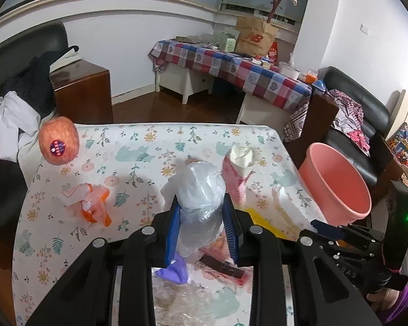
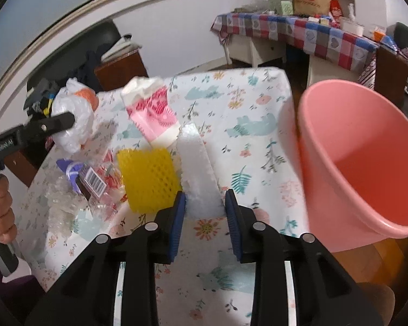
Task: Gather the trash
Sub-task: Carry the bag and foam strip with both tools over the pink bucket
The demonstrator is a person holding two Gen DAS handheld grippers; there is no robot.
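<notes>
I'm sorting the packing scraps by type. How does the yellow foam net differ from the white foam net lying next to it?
The yellow foam net is bright yellow with a clear diamond mesh; the white foam net is pale and its mesh hardly shows. The yellow one looks short and wide, the white one long and narrow. The yellow one lies free on the table; the white one's near end sits between the right gripper's fingers. Both are foam sleeves lying side by side.

The brown paper bag [image 1: 255,36] on the checkered table reads "new balance", its small lettering somewhat blurred.
</notes>
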